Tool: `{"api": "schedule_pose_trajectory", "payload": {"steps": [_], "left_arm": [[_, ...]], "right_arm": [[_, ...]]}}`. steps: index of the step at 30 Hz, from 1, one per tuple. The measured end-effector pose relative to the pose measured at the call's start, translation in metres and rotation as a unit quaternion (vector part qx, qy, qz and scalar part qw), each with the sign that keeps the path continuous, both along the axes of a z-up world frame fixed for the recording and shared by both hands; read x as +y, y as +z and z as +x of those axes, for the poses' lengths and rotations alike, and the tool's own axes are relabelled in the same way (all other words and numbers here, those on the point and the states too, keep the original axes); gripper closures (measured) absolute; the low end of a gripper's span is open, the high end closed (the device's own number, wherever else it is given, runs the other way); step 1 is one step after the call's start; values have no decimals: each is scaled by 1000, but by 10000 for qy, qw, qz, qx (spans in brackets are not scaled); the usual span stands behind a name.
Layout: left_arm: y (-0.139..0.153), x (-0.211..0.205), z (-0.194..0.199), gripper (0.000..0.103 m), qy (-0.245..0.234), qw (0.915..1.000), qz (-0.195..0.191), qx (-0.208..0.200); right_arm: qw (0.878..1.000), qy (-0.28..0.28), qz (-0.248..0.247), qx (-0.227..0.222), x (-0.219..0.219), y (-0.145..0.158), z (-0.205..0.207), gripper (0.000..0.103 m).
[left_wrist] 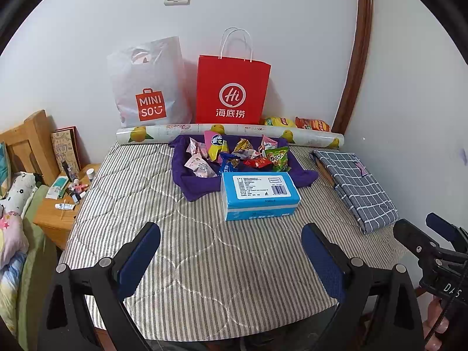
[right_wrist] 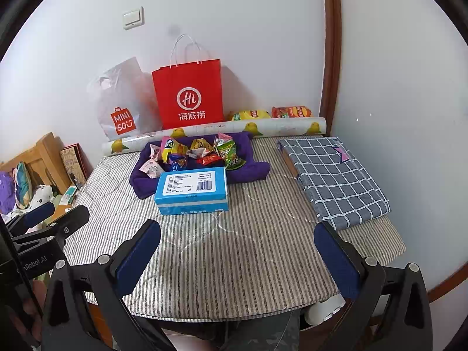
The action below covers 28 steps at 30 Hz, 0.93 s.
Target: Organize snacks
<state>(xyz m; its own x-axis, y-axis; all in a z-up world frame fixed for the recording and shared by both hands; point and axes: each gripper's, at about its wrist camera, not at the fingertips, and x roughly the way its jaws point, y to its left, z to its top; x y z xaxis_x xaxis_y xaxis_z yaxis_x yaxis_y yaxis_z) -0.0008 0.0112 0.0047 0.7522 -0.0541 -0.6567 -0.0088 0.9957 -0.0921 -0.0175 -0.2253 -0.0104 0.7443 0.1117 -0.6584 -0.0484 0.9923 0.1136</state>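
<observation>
Several small snack packets (left_wrist: 234,155) (right_wrist: 193,152) lie piled in a purple cloth tray (left_wrist: 187,175) (right_wrist: 251,169) at the far middle of the striped table (left_wrist: 204,263) (right_wrist: 234,248). A blue tissue pack (left_wrist: 259,196) (right_wrist: 191,190) lies just in front of the tray. Two chip bags, yellow (left_wrist: 278,122) (right_wrist: 250,115) and orange (left_wrist: 311,123) (right_wrist: 291,112), lie by the wall. My left gripper (left_wrist: 231,251) is open and empty over the near table edge. My right gripper (right_wrist: 237,251) is open and empty beside it.
A red paper bag (left_wrist: 232,87) (right_wrist: 188,93) and a white Miniso bag (left_wrist: 146,87) (right_wrist: 122,102) stand against the wall behind a lemon-print roll (left_wrist: 228,133) (right_wrist: 216,130). A folded checked cloth (left_wrist: 356,187) (right_wrist: 333,175) lies at right. A cluttered wooden nightstand (left_wrist: 55,213) stands left.
</observation>
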Motion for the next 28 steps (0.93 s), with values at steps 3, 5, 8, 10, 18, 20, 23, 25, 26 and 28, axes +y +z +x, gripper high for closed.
{"api": "schedule_pose_trajectory", "payload": {"steps": [3,5,8,10,18,20,23,25,26,28], "left_arm": [[0,-1,0,5,8,10000,2,3],[0,-1,0,5,3,10000,1,-1],[1,0,0,5,4,10000,8,-14],[2,0,0,5,-1,10000,13,-21],[6,2,1,5,17,10000,16,-48],[6,3,0,5,9,10000,23,-56],[5,4,1,5,-28,9999,44,-89],[4,4,3,5,-28,9999,104,-94],[3,5,6,5,-20,9999,126,-104],[-1,6,11,5,-32,9998,158,-125]], "right_arm": [[10000,11,-14,-11,1,1,0,0],[10000,12,-10,-17,2,1,0,0],[10000,11,-12,-23,1,1,-1,0],[10000,15,-23,-31,2,2,-1,0],[9999,68,-50,-55,4,3,-2,0],[9999,80,-53,-63,5,3,-2,0],[9998,140,-31,-124,6,2,-2,0],[9997,177,-37,-142,8,1,-1,0],[9997,196,-49,-137,9,-1,1,0],[9997,228,-60,-112,12,-4,6,0]]}}
